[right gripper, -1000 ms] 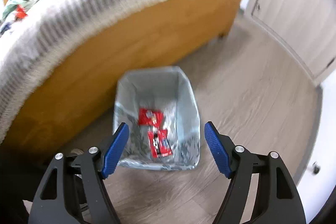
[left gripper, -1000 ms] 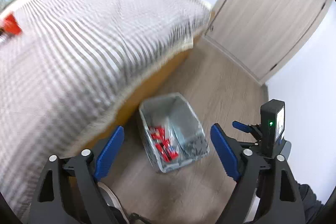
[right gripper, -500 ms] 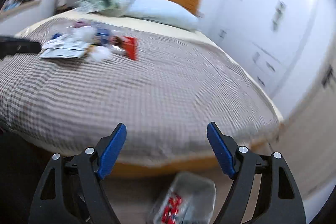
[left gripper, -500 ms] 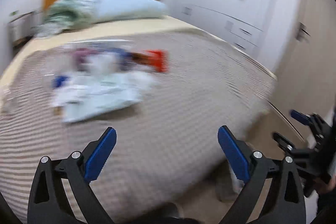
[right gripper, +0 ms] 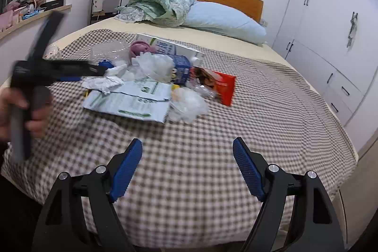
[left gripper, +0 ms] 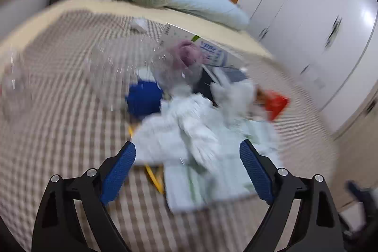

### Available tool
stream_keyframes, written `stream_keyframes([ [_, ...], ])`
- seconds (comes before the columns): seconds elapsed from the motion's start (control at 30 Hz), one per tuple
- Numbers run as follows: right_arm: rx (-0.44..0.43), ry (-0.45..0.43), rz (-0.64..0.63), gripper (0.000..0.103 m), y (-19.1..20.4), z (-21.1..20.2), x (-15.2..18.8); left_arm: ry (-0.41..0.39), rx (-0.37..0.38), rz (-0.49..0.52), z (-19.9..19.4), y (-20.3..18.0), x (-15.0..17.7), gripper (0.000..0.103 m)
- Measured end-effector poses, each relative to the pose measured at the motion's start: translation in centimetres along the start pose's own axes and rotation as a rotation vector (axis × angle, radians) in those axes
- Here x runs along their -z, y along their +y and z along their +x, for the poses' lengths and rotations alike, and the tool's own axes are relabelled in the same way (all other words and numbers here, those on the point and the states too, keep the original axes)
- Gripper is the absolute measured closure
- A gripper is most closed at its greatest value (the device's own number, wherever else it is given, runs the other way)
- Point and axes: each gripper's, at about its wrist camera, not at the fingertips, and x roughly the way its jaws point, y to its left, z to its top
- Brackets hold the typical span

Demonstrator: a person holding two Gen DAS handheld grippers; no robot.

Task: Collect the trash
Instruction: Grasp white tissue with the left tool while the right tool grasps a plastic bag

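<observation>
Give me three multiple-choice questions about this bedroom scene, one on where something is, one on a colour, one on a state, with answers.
1. Where does the pile of trash lie?
A. on the bed
B. on the floor
C. on the shelf

2. What colour is the snack wrapper at the pile's right edge?
A. green
B. red
C. yellow

3. How does the right gripper stand?
A. shut on paper
B. shut, empty
C. open, empty

Answers: 1 A, the pile rests on the checked blanket. 2 B, the wrapper is plainly red. 3 C, its blue pads stand wide apart with only blanket between.
</observation>
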Motion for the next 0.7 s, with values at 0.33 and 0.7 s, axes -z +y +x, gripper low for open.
stream_keyframes([
  [0.33, -0.015, 0.048, -0.156, 0.027, 3.7, 4.8, -2.5, 0.08, 0.111, -0.112, -0.2, 5.1, -2.2, 0.094],
  [0.7, -0.157, 0.062, -0.041, 0.027, 4.3, 14.2, -12.1, -0.079, 0.157, -0.272, -5.8, 11.2, -2.6, 0.097],
])
